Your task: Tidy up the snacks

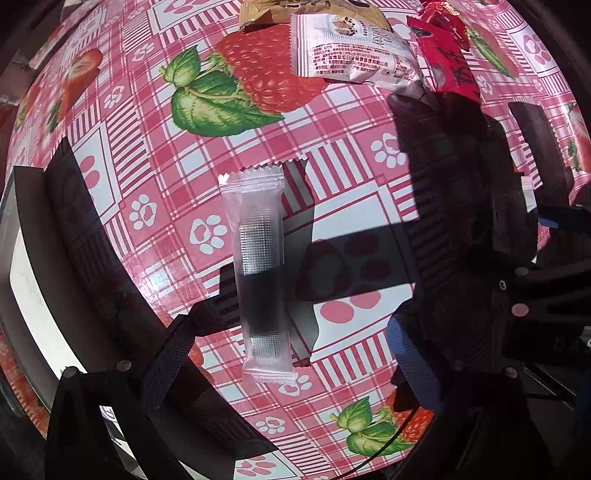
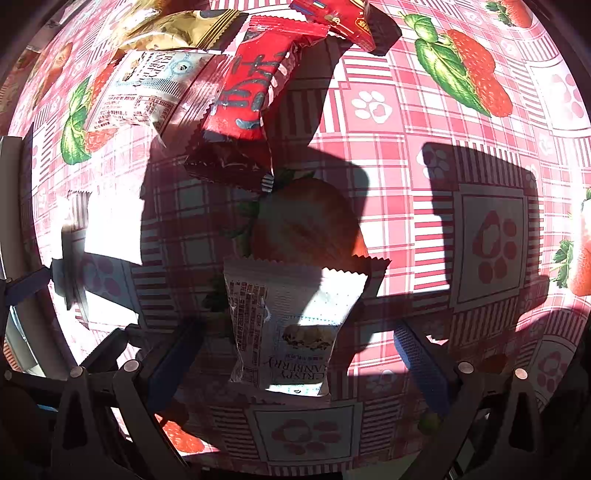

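Nearest left camera: clear-wrapped bar [image 1: 262, 273], flat on the worktop [image 1: 155, 122], lengthwise between the fingers, touching neither.
Left claw [image 1: 288, 354]: spread wide, holding nothing; blue pads either side of the bar.
Nearest right camera: white cranberry packet [image 2: 291, 325], lying on the cloth between the fingers, apparently untouched.
Right claw [image 2: 299, 354]: spread wide, empty.
Loose pile: second white packet [image 2: 147, 92], red packet [image 2: 251, 92], gold packet [image 2: 177, 29], another red packet [image 2: 336, 18] at the far edge, overlapping one another.
Progress: early by the look of it; no snack visibly sorted or grouped, two singled out under the claws, pile untouched.
Left to do: probably gather like with like; destination not certain.
Edges: pale tray or box [image 1: 22, 266] at far left, contents not visible; possible target, cannot tell.
Open room: bare cloth to the right of the cranberry packet and around the bar; crowding only near the pile.
Light: hard shadows hide some wrapper edges.
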Tool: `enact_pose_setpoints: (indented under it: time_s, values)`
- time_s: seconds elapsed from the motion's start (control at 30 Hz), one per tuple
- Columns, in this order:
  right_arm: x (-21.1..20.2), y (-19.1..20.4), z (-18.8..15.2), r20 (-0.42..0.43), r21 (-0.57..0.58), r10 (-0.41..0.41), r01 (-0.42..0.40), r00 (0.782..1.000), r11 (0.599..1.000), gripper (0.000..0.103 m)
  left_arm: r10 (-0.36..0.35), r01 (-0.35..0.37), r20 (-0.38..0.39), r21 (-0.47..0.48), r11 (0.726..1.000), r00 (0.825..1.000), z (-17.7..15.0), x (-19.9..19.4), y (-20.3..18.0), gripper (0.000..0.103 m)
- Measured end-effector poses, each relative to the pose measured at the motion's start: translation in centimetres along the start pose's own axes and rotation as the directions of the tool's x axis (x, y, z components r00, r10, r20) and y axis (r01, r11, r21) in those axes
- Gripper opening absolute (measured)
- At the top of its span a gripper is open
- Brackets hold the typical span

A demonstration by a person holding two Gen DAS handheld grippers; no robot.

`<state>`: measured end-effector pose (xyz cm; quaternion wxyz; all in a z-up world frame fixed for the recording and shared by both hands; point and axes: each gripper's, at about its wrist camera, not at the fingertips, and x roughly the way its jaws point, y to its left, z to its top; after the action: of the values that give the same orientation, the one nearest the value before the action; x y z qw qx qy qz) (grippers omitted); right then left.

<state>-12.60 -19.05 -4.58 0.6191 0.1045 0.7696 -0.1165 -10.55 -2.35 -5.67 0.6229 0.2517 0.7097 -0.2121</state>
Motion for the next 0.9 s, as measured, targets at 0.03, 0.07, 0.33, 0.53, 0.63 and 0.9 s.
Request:
enact_pose_setpoints:
  time_s: [0.03,0.07,0.33,0.53,0.63,0.9]
  values:
    - [0.0,0.0,0.0,0.001,0.0,0.0,0.0,1.0,1.0,0.103,0.0,0.0,0.0,0.0,1.0,1.0,0.0,-0.1,-0.1,0.103]
    - [-0.1,0.2,0.0,0.002,-0.002,0.0,0.0,1.0,1.0,0.103,0.0,0.0,0.001,0.001,1.0,1.0,0.0,-0.1,-0.1,0.103]
    - [-0.1,0.7,-0.1,0.002,-0.003,-0.001,0.001,1.0,1.0,0.103,0.0,0.0,0.002,0.001,1.0,1.0,0.0,-0.1,-0.1,0.103]
    - [-0.1,0.9,-0.1,0.001,-0.004,-0.002,0.002,1.0,1.0,0.103,-0.001,0.001,0.009,0.0,1.0,1.0,-0.1,-0.1,-0.1,0.103]
    - [-0.1,1.0,-0.1,0.001,-0.005,-0.002,0.002,1.0,1.0,0.103,-0.001,0.001,0.009,0.0,1.0,1.0,0.0,-0.1,-0.1,0.103]
    - [-0.1,1.3,-0.1,0.001,-0.006,-0.003,0.003,1.0,1.0,0.103,-0.001,0.001,0.01,0.0,1.0,1.0,0.0,0.0,-0.1,0.103]
